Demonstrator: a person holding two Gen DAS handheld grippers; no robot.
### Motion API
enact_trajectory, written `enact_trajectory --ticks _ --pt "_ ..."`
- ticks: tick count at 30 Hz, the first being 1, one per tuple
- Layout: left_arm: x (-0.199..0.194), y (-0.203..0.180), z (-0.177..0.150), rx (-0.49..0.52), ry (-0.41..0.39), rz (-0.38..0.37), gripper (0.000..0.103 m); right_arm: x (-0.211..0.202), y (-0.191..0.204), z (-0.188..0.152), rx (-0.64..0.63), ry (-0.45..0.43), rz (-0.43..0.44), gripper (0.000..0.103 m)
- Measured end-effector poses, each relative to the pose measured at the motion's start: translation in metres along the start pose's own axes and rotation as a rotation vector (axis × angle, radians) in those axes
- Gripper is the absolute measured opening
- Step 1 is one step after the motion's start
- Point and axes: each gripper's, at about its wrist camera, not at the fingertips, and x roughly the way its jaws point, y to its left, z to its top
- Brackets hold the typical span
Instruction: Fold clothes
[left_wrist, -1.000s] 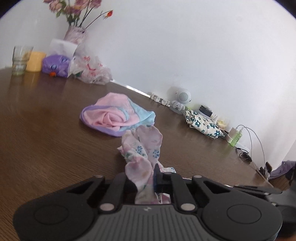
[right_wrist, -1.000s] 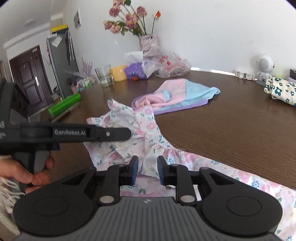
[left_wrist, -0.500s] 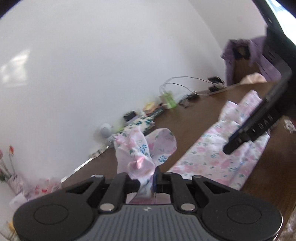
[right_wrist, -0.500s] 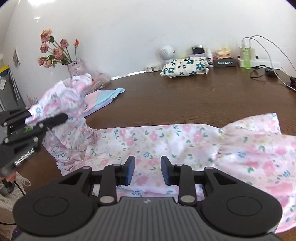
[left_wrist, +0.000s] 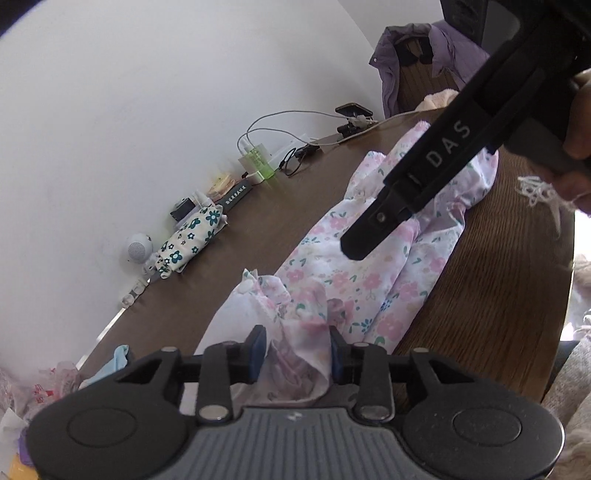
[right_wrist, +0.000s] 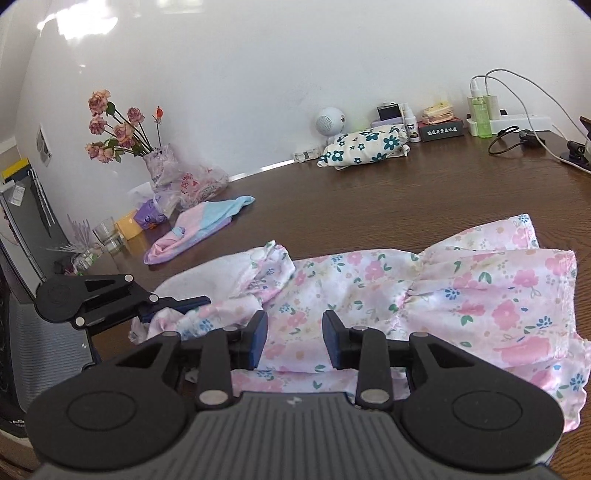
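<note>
A pink floral garment (right_wrist: 424, 295) lies spread on the brown table (right_wrist: 369, 206), its left end bunched up. It also shows in the left wrist view (left_wrist: 351, 273). My left gripper (left_wrist: 297, 349) is open, with the bunched end of the garment lying loose between its fingers. From the right wrist view, the left gripper (right_wrist: 173, 304) is at the garment's left end. My right gripper (right_wrist: 294, 341) is open and empty, just above the garment's near edge. In the left wrist view the right gripper (left_wrist: 360, 247) hovers over the garment.
A pink and blue folded cloth (right_wrist: 199, 229) lies to the left. A navy-flowered white bundle (right_wrist: 365, 146), a white speaker (right_wrist: 330, 122), bottles and cables stand along the wall. A flower vase (right_wrist: 162, 168), bags and a glass (right_wrist: 107, 234) are at far left.
My left gripper has opened and lowered the bunched end onto the garment. My right gripper's jaws have opened wider. The garment's left end now lies folded over on the table.
</note>
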Motion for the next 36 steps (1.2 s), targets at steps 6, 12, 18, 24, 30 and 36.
enact_trajectory --ticks 6,12,18,24,30,36 --pt "-0.034 0.02 -0.003 -0.122 -0.048 -0.043 0.049 0.019 0.001 0.022 0.068 0.038 0.126 0.037" --pt "-0.063 0.06 -0.023 -0.337 -0.07 -0.054 0.051 0.061 0.005 0.039 0.121 0.14 0.168 0.043" --pt "-0.046 0.094 -0.046 -0.453 0.01 0.007 0.026 0.084 0.011 0.038 0.134 0.201 0.213 0.004" --pt "-0.016 0.089 -0.053 -0.451 0.059 -0.101 0.008 0.072 0.0 0.05 0.125 0.162 0.193 0.003" --pt "0.002 0.075 -0.046 -0.416 0.075 -0.123 0.009 0.084 -0.018 0.052 0.135 0.196 0.127 0.003" --pt "0.001 0.083 -0.049 -0.447 0.072 -0.129 0.021 0.079 -0.023 0.045 0.127 0.191 0.1 0.004"
